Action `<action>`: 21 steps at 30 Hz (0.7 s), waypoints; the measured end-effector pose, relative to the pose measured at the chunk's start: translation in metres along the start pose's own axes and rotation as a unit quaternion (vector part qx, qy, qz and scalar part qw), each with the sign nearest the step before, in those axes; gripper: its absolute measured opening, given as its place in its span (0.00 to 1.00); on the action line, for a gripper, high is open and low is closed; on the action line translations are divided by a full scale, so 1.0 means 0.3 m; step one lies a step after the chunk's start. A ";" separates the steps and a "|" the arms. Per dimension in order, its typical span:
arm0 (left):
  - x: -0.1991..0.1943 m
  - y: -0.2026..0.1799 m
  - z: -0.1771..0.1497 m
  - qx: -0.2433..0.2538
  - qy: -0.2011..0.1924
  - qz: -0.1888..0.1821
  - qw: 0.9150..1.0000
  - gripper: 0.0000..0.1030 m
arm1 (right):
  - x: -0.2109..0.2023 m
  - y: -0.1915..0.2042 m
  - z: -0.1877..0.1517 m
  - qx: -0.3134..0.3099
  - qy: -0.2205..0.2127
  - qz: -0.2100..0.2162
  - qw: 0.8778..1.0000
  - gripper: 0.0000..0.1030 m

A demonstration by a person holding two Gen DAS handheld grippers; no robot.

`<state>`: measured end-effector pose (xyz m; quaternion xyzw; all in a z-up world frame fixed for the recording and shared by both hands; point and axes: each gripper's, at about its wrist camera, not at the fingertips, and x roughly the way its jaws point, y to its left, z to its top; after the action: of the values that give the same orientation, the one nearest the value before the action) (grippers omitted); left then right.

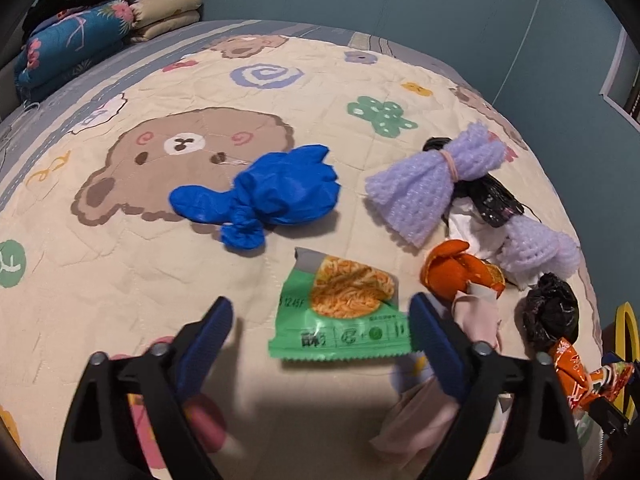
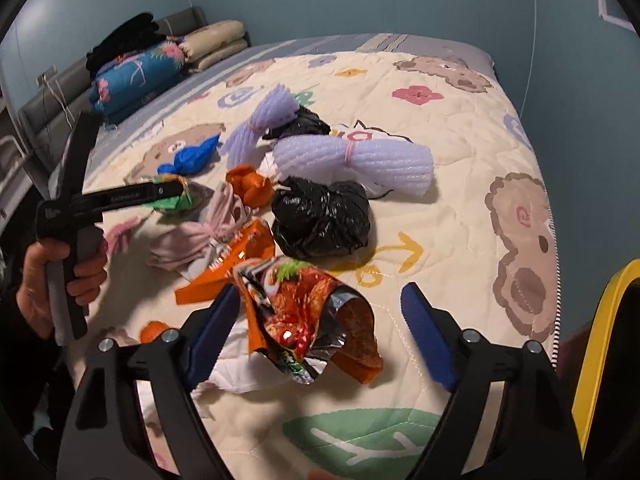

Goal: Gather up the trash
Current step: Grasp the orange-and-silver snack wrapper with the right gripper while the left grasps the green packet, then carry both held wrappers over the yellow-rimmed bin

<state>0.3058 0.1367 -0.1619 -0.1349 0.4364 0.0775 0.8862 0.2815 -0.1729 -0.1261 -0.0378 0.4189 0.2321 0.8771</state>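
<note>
Left gripper spread wide, empty, straddling the green noodle wrapper lying flat on the quilt. Right gripper likewise released over the crumpled red snack bag. Both wrappers look light, thin, slippery; pinch a raised edge.

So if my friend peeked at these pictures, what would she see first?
Probably the big brown bear face printed on the cream quilt, with a bright blue glove lying right beside it. Then the pile of trash: a green noodle wrapper between the open fingers of the left tool, and a shiny red-orange snack bag in front of the open right tool.
</note>
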 end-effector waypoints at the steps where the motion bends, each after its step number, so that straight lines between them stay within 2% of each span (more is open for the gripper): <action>1: 0.010 -0.009 -0.004 0.003 0.002 -0.001 1.000 0.68 | 0.006 0.002 -0.004 -0.002 0.002 -0.001 1.000 0.65; 2: 0.015 -0.014 -0.011 0.004 0.005 -0.005 1.000 0.63 | 0.011 0.000 -0.006 0.001 0.005 0.004 1.000 0.56; 4: 0.031 -0.025 -0.019 0.004 0.016 -0.020 1.000 0.52 | 0.015 0.000 -0.011 0.005 0.007 0.007 1.000 0.52; 8: 0.024 -0.033 -0.023 0.004 0.001 -0.019 1.000 0.44 | 0.004 -0.001 -0.017 0.010 0.001 0.020 1.000 0.40; 10: 0.016 -0.029 -0.024 0.002 -0.002 -0.026 1.000 0.33 | -0.007 -0.006 -0.019 0.019 -0.003 0.026 0.999 0.35; 18: -0.012 0.011 -0.030 -0.029 -0.005 -0.058 0.998 0.17 | -0.088 -0.043 -0.010 0.050 -0.039 0.079 0.995 0.32; 19: -0.016 0.011 -0.032 -0.027 -0.006 -0.056 0.998 0.13 | -0.101 -0.048 -0.010 0.052 -0.045 0.088 0.994 0.32; 21: -0.028 0.010 -0.039 -0.027 -0.008 -0.057 0.998 0.12 | -0.128 -0.061 -0.011 0.059 -0.056 0.107 0.991 0.31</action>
<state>0.2913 0.1357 -0.1626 -0.1827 0.4183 0.0396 0.8889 0.2664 -0.2044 -0.1016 0.0718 0.3835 0.3009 0.8702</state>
